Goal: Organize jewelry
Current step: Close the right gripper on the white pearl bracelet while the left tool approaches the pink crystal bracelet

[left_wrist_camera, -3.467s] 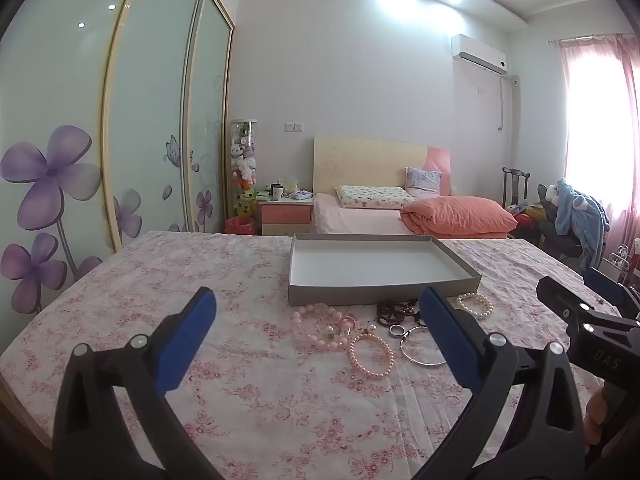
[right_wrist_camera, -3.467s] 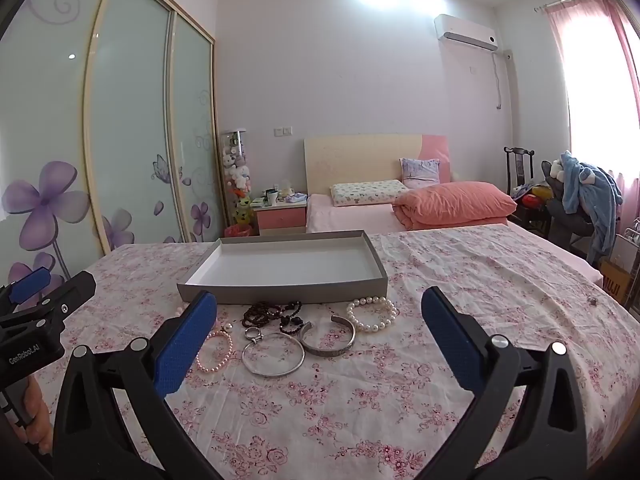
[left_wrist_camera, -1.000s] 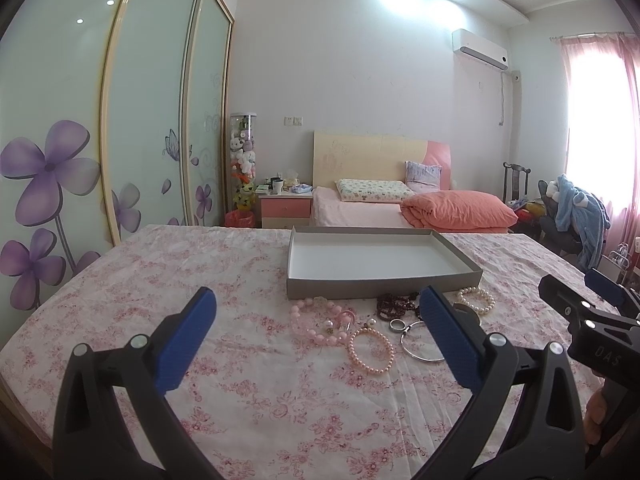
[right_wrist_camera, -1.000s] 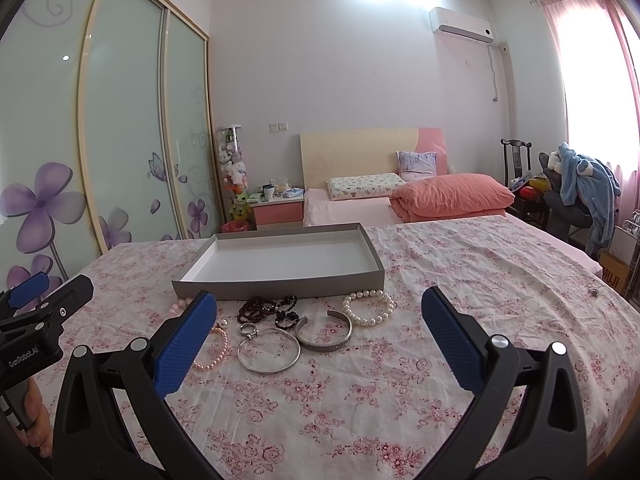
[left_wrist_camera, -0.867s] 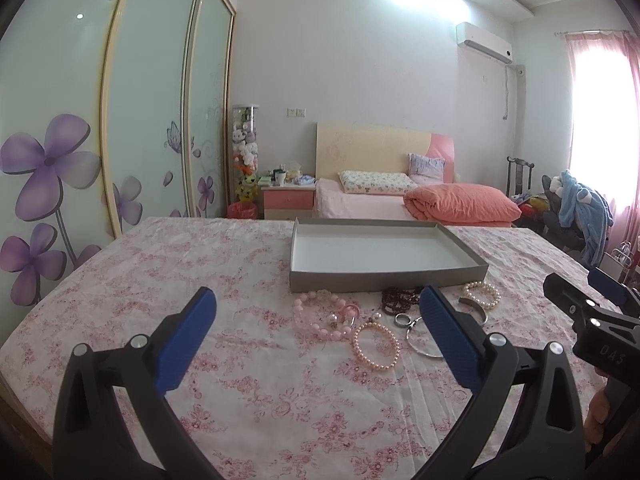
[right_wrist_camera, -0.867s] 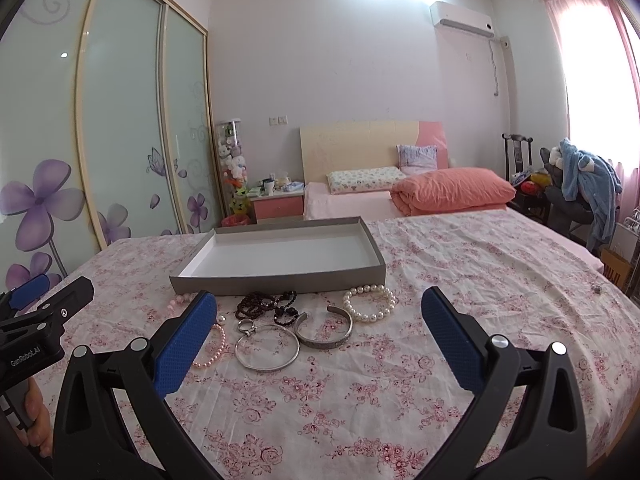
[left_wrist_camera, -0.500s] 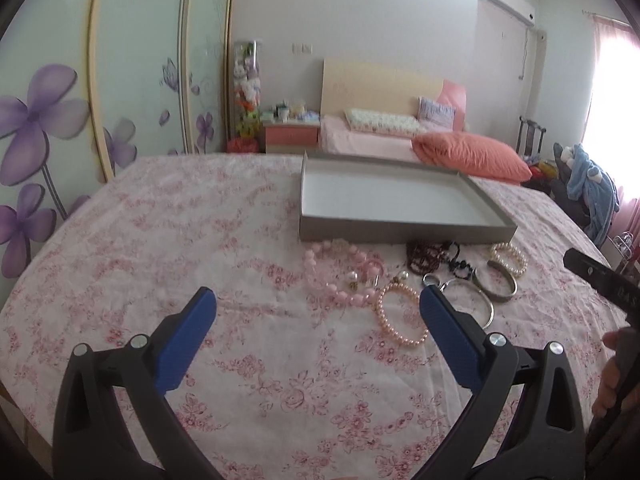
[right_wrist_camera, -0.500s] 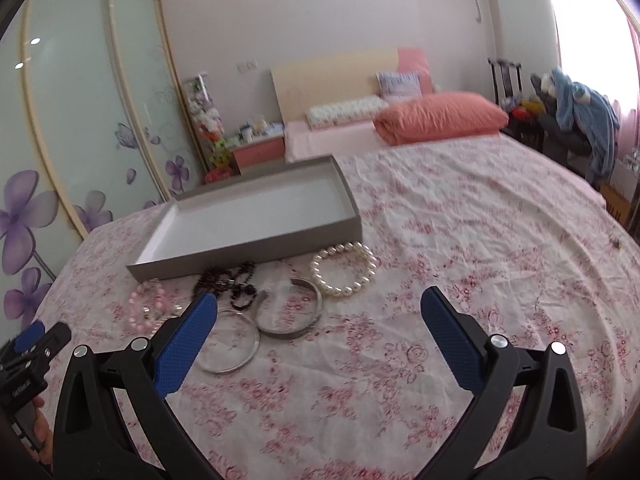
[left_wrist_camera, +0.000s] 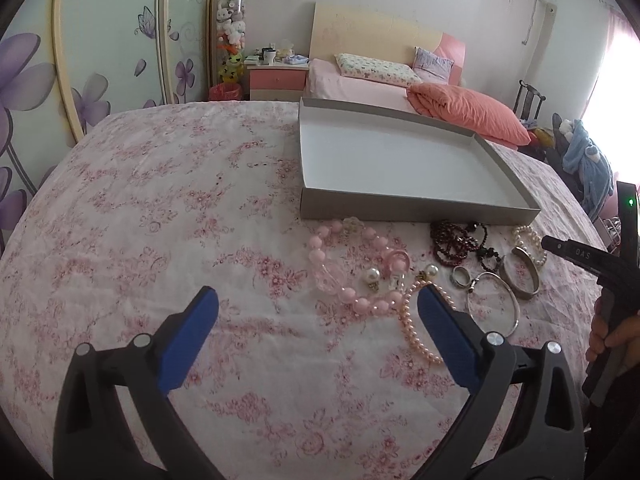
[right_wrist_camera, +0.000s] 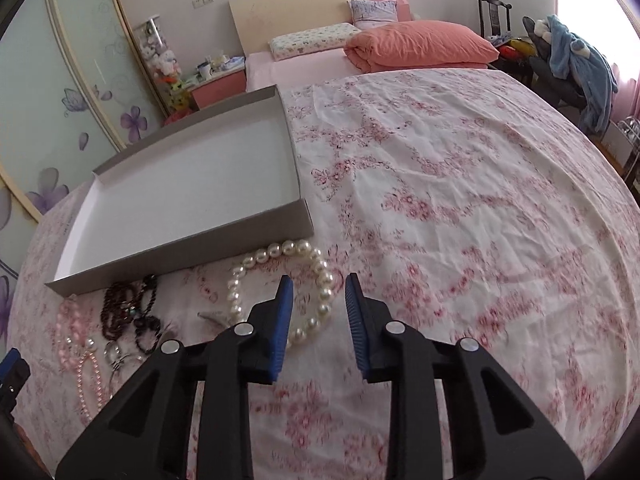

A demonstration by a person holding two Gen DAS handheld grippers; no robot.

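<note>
A grey shallow tray (left_wrist_camera: 400, 208) (right_wrist_camera: 180, 246) with a bare white floor lies on the floral bedspread. In front of it lie a pink bead necklace (left_wrist_camera: 352, 264), a dark red bead string (left_wrist_camera: 456, 240) (right_wrist_camera: 132, 312), a silver bangle (left_wrist_camera: 494, 308), a silver cuff (left_wrist_camera: 520, 276), a small ring (left_wrist_camera: 461, 278) and a white pearl bracelet (right_wrist_camera: 280, 292). My left gripper (left_wrist_camera: 316, 320) is wide open, low over the cloth beside the pink beads. My right gripper (right_wrist_camera: 319, 304) is narrowed but open, its jaws straddling the right side of the pearl bracelet.
A pale pink pearl strand (left_wrist_camera: 420, 332) lies by my left gripper's right finger. Behind the bedspread are a second bed with an orange duvet (left_wrist_camera: 468, 112), a nightstand (left_wrist_camera: 276, 76) and wardrobe doors with purple flowers (left_wrist_camera: 80, 60). A chair with blue clothes (right_wrist_camera: 576, 64) stands at right.
Both grippers dropped and tilted down toward the jewelry. The right gripper closed from wide open to a narrow gap around the pearl bracelet's right side. The left stays wide open.
</note>
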